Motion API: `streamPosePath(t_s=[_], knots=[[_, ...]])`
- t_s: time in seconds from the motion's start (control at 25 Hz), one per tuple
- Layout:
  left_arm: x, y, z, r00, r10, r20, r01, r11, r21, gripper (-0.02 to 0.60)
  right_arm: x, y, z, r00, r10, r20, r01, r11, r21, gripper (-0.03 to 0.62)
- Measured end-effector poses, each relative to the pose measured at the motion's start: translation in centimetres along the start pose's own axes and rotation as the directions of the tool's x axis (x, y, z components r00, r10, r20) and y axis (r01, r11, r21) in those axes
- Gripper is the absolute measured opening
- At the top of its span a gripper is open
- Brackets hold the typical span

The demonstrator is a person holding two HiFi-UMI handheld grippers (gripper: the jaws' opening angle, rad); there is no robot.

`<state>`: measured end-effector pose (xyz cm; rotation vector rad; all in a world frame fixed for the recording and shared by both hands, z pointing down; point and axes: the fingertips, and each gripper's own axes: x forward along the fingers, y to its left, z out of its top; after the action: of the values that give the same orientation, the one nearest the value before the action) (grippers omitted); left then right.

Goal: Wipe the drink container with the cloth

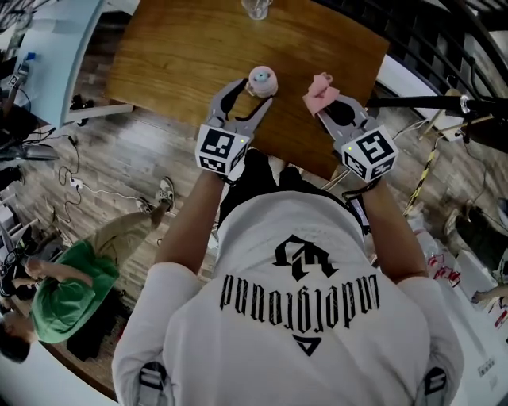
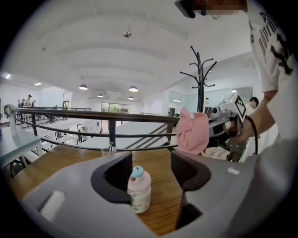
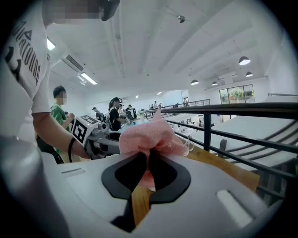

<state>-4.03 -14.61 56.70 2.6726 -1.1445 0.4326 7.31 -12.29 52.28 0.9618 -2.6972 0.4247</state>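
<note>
Your left claw (image 1: 254, 90) stood open around the bottle (image 1: 262, 79) on the table (image 1: 182, 55), without gripping it. Right of the bottle, your right claw (image 1: 327, 105) clamped the pink cloth (image 1: 320, 91).

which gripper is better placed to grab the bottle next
Left. The bottle stands upright between the open jaws of the left gripper, while the right gripper is already shut on the pink cloth.

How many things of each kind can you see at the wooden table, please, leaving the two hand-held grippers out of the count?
drink bottle: 1
pink cloth: 1
clear glass: 1
Total: 3
</note>
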Motion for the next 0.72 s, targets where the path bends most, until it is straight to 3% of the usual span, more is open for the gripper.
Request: streamPosePath(t_s=[0.36, 0.48, 0.72], knots=[[-6.3, -6.6, 7.2, 0.988, 0.030, 0.153, -0.032, 0.999, 0.014, 0.151, -5.7, 4.8, 4.6, 0.993, 0.090, 0.078, -0.080, 0.990, -0.116, 0.026], [-8.4, -8.0, 8.4, 0.983, 0.055, 0.173, -0.058, 0.998, 0.015, 0.063, -7.2, 6.1, 5.5, 0.989, 0.116, 0.088, -0.103, 0.984, -0.145, 0.026], [-10.9, -7.6, 10.1, 0.982, 0.073, 0.172, -0.074, 0.997, -0.004, 0.049, -8.1, 7.6, 8.0, 0.984, 0.138, 0.115, -0.118, 0.979, -0.168, 0.026]])
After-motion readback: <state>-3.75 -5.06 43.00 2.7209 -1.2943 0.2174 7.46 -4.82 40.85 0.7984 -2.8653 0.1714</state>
